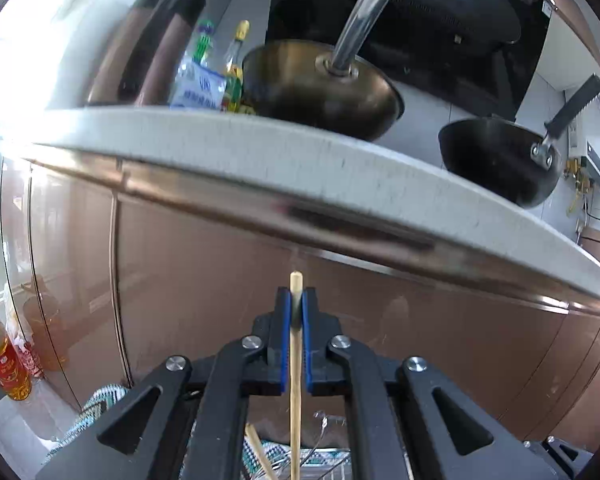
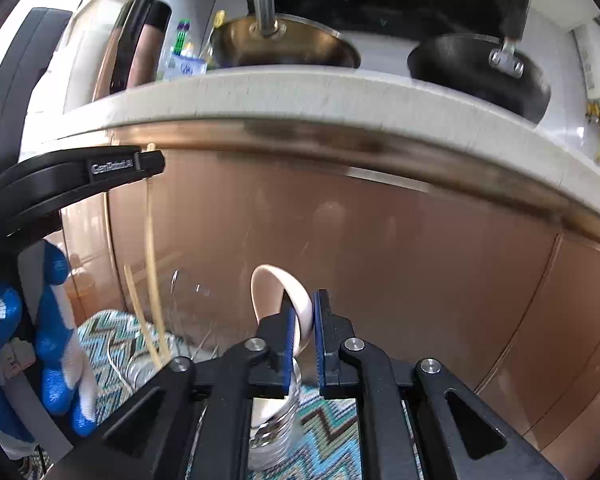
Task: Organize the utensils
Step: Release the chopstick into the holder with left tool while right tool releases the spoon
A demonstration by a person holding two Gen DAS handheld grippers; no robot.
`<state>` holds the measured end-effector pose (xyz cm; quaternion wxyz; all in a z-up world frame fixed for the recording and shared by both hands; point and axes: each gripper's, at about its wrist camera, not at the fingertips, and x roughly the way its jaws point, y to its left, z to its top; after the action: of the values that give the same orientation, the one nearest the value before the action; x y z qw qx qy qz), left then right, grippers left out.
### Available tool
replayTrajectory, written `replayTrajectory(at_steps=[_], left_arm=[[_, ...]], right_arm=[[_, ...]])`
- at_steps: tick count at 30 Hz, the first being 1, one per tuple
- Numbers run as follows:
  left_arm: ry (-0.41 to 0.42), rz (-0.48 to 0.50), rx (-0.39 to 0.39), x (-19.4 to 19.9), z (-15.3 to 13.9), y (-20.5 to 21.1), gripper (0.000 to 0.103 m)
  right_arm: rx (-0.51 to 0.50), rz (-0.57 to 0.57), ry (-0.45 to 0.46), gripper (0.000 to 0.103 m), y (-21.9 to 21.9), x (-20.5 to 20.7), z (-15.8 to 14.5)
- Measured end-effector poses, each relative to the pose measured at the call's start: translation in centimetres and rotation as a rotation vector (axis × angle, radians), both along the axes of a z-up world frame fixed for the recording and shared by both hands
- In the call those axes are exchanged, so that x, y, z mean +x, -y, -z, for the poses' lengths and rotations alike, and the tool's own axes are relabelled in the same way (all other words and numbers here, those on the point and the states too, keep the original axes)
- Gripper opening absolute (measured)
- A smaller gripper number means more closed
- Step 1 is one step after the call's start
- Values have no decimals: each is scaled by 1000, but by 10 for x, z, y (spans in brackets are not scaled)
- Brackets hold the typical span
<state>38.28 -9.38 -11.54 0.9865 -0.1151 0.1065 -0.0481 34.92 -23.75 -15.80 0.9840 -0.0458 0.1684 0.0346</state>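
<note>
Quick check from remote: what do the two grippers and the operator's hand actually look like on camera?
Both the left gripper and the right gripper are black linkage frames with silver pivot bolts and ribbed blue jaw pads. White "GenRobot.AI" lettering marks the left one's side. The left hand wears a blue-and-white glove.

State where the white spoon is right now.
In the right wrist view, the white spoon sits low and centre, pinched between the right tongs, raised above a ribbed glass jar in front of the copper cabinet door.

In front of both grippers the copper cabinet front (image 1: 340, 300) closes the way, and the pale bench (image 1: 300, 156) edge overhangs above it, carrying a brass wok (image 1: 320, 92) and a black pan (image 1: 496, 160), so open room is only just before the cabinet.
</note>
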Motion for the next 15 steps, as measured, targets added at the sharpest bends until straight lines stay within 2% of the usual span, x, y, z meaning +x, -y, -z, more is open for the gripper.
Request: replayTrajectory(at_steps=[3, 4, 5, 7, 8, 15], left_arm=[[-7, 13, 7, -4, 4, -4, 6], [-5, 16, 9, -6, 4, -5, 10], [-3, 21, 11, -9, 3, -7, 18], [6, 15, 7, -16, -4, -12, 29], [15, 11, 5, -20, -8, -15, 32], [42, -27, 42, -63, -51, -42, 37]], right_arm=[[17, -1, -14, 24, 2, -2, 8], [27, -2, -14, 29, 3, -4, 8], [32, -2, -11, 31, 4, -6, 7], [34, 2, 0, 31, 7, -11, 3], [37, 7, 5, 31, 9, -15, -1], [64, 37, 40, 31, 25, -51, -33]])
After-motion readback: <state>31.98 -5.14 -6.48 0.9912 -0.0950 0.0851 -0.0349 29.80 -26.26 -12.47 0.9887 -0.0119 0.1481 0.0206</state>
